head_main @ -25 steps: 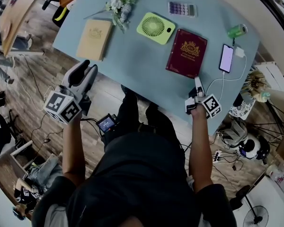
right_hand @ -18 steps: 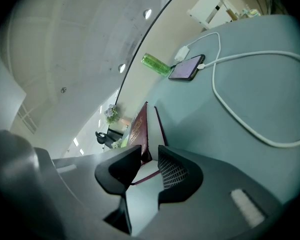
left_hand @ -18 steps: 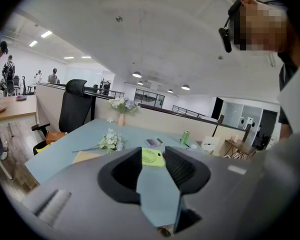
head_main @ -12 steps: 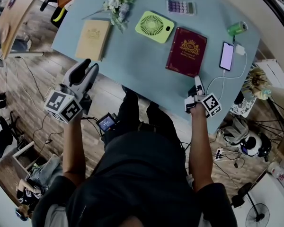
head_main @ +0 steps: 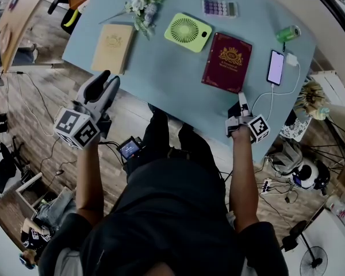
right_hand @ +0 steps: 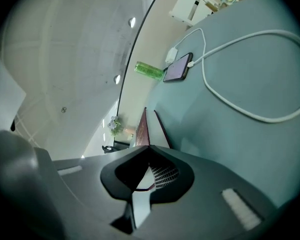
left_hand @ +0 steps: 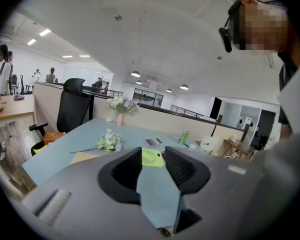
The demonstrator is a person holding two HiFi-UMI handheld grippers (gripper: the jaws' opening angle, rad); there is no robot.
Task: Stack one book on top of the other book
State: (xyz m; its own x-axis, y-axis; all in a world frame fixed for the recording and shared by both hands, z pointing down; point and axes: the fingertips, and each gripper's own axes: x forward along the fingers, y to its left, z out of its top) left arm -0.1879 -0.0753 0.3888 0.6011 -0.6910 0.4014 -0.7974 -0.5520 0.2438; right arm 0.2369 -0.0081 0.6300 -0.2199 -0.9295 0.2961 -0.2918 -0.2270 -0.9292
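From the head view we see the whole table (head_main: 161,79). The red book (head_main: 226,62) lies flat with its cover up. Its long axis runs away from the person, and the far end leans a little to the right. The right gripper (head_main: 240,96) meets the red book at its near right corner.

Only the right gripper view shows the grip. There the right gripper (right_hand: 149,156) has just been closing its jaws, and they now pinch that corner. The red book (right_hand: 141,129) runs straight away from them, with its pale page edge in the gap.

The left gripper (head_main: 106,78) hangs well left of the red book, off the table over the floor. In the left gripper view its jaws (left_hand: 153,156) are spread with nothing between them. That low view looks across the table at the fan (left_hand: 151,158).

The tan book (head_main: 112,48) lies well left of the red book and roughly parallel to it. The fan (head_main: 188,32) sits between them, just beside the red book's far left corner. The phone (head_main: 275,69) lies just right of the red book, and its cable (head_main: 270,99) loops past the near right corner.

The red book's near end is close to the table's edge. Left of the red book, on the near side of the fan, bare tabletop stretches to the tan book.
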